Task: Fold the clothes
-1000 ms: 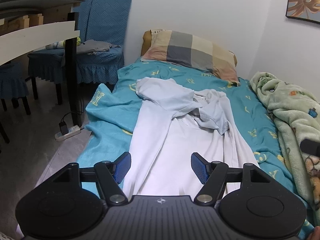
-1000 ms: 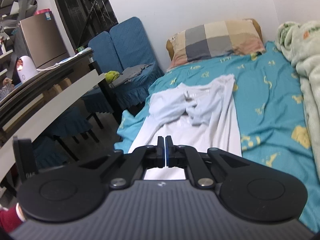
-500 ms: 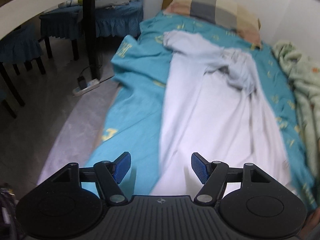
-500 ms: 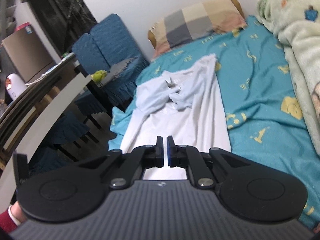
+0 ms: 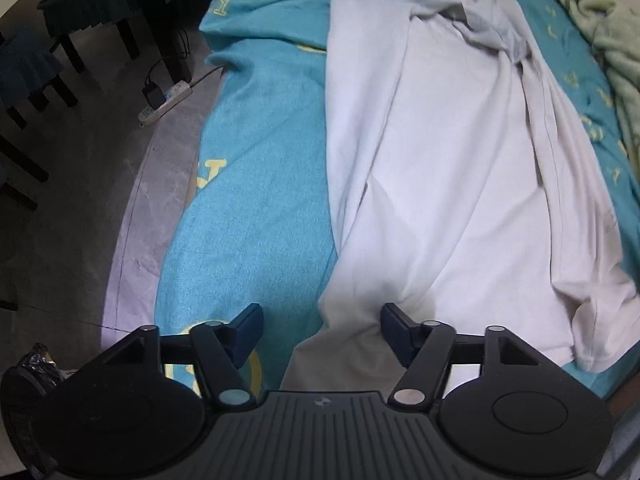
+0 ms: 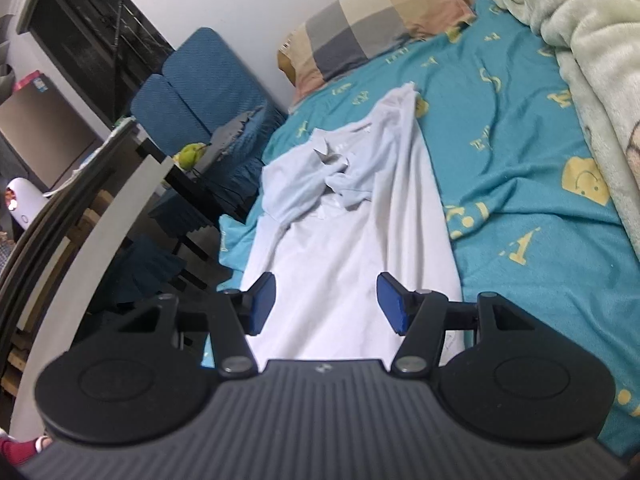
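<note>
both the left tool and right tool gape wide, empty, above the long white cotton shirt on the teal bed sheet.

The left wrist camera looks steeply down from close above the near end of the white shirt on the bed. The right wrist camera sits a bit higher and looks along the bed toward the pillow. Both cameras see the same shirt and the blue bed.

Left gripper and right gripper (both fingers wide apart)
</note>
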Motion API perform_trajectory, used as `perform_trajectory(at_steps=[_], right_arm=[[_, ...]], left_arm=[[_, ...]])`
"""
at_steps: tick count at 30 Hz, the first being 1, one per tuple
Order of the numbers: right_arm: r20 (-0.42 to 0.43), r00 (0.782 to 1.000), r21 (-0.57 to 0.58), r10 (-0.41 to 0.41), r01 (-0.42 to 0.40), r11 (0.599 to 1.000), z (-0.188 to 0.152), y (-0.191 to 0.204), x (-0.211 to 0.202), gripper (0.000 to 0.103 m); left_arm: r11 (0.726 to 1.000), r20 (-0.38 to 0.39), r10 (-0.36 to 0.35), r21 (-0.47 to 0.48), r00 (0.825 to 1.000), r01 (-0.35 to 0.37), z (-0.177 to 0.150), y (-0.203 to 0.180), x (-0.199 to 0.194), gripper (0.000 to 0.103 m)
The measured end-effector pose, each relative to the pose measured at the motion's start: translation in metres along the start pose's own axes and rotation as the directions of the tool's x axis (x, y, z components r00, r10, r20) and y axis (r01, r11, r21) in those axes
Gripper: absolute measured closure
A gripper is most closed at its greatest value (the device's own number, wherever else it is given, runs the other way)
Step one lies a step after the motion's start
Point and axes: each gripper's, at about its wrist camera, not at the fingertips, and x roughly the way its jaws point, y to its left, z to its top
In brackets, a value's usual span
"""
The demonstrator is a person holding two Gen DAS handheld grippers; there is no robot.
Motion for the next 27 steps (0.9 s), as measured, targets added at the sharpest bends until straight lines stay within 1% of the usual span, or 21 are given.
perform_trajectory(at_steps=[1,2,4,5,6,9,10,12,14,17,20,22,24,26,27], right_arm=[[-0.002,1.0,0.003,0.0,0.0,1.0,0.0,-0.001,0.0,0.043],[-0.003,1.0,0.007,0.001,-0.001,1.0,0.0,-0.001,0.0,0.043],[0.002,1.0,0.02,0.008,-0.008,1.0,0.001,-0.003,-0.003,0.044],[0.007,1.0,0.031,0.011,-0.011,0.999,0.001,-0.004,-0.004,0.043],[0.014,1.0,0.043,0.005,-0.005,0.999,0.001,-0.006,-0.006,0.044],[0.042,0.997,0.071,-0.071,0.067,0.995,0.003,-0.013,-0.013,0.044],[0.048,0.995,0.085,-0.084,0.08,0.993,0.003,-0.016,-0.015,0.044],[0.05,0.995,0.122,-0.086,0.08,0.989,0.004,-0.024,-0.018,0.044],[0.049,0.995,0.155,-0.083,0.074,0.985,0.004,-0.031,-0.02,0.044],[0.044,0.996,0.181,-0.083,0.074,0.981,0.004,-0.037,-0.021,0.044],[0.024,0.997,0.194,-0.074,0.068,0.979,0.004,-0.041,-0.018,0.044],[0.004,0.997,0.199,-0.074,0.071,0.977,0.002,-0.042,-0.015,0.044],[-0.013,0.997,0.202,-0.072,0.073,0.977,0.001,-0.043,-0.012,0.044],[-0.02,0.997,0.21,-0.071,0.074,0.975,0.0,-0.045,-0.011,0.044],[-0.023,0.997,0.214,-0.071,0.074,0.974,0.0,-0.045,-0.01,0.044]], left_arm=[[1.0,0.007,0.002,0.019,1.0,-0.002,-0.001,-0.003,-0.003,0.057],[0.999,0.015,0.003,0.038,1.0,-0.004,-0.002,-0.006,-0.005,0.064],[0.997,0.028,0.021,0.072,0.999,-0.023,-0.006,-0.014,-0.012,0.094],[0.995,0.041,0.029,0.091,0.999,-0.032,-0.007,-0.019,-0.016,0.098],[0.993,0.056,0.041,0.112,0.998,-0.047,-0.009,-0.024,-0.02,0.099],[0.979,0.112,0.08,0.18,0.991,-0.1,-0.013,-0.044,-0.038,0.1],[0.972,0.129,0.088,0.205,0.988,-0.113,-0.014,-0.051,-0.045,0.101],[0.957,0.161,0.088,0.261,0.983,-0.128,-0.018,-0.069,-0.057,0.101],[0.946,0.175,0.072,0.301,0.982,-0.123,-0.021,-0.09,-0.066,0.101],[0.931,0.18,0.03,0.352,0.983,-0.093,-0.024,-0.118,-0.065,0.1],[0.933,0.163,-0.035,0.359,0.986,-0.027,-0.028,-0.132,-0.049,0.099],[0.935,0.147,-0.075,0.355,0.986,0.018,-0.031,-0.138,-0.035,0.093],[0.935,0.129,-0.102,0.351,0.986,0.051,-0.036,-0.136,-0.022,0.089],[0.936,0.123,-0.141,0.339,0.982,0.092,-0.038,-0.13,-0.025,0.081],[0.936,0.122,-0.163,0.334,0.979,0.114,-0.039,-0.126,-0.03,0.073]])
